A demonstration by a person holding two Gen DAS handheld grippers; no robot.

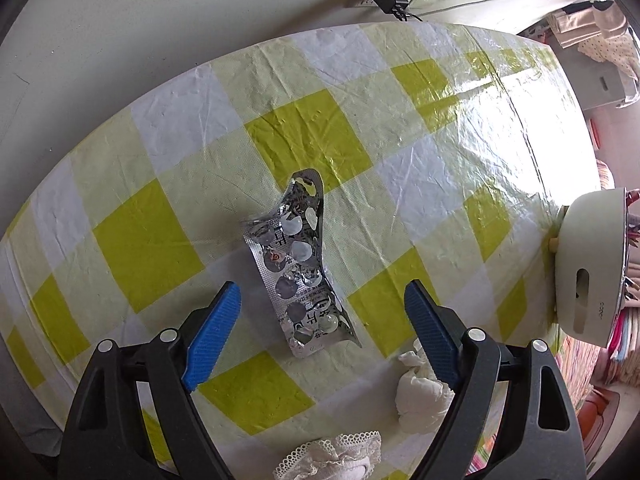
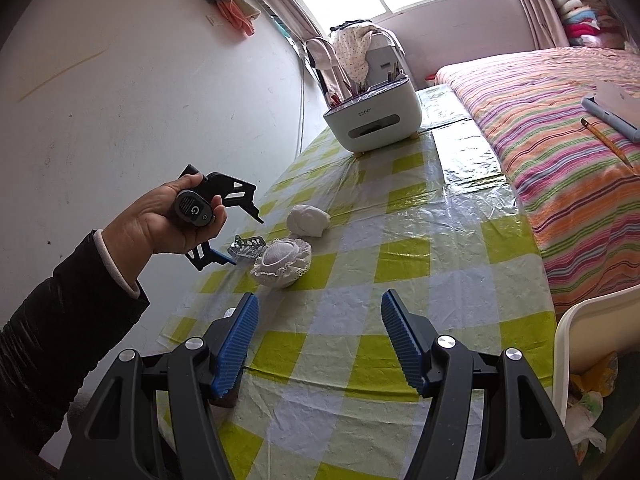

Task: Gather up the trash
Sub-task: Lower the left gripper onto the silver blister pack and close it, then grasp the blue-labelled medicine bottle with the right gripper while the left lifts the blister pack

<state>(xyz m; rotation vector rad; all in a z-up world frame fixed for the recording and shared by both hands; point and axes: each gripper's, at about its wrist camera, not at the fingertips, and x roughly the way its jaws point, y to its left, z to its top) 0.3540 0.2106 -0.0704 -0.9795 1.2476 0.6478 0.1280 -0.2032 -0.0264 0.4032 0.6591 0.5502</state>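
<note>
A crumpled silver blister pack (image 1: 300, 268) lies on the yellow-checked tablecloth (image 1: 160, 232). My left gripper (image 1: 322, 300) points down over it, open, one blue pad on each side of the pack and neither touching it. A balled white tissue (image 1: 420, 392) rests beside the right finger. In the right wrist view a hand (image 2: 172, 216) holds that gripper above the blister pack (image 2: 246, 246), with the tissue ball (image 2: 308, 220) just beyond. My right gripper (image 2: 321, 298) hovers open over the near end of the table with nothing between its pads.
A white lace-trimmed cover (image 2: 282, 262) sits beside the pack. A white desk organizer (image 2: 374, 120) with pens stands at the table's far end. A striped bed (image 2: 560, 140) runs along the right. A white bin (image 2: 568, 328) with trash inside stands at the near right corner.
</note>
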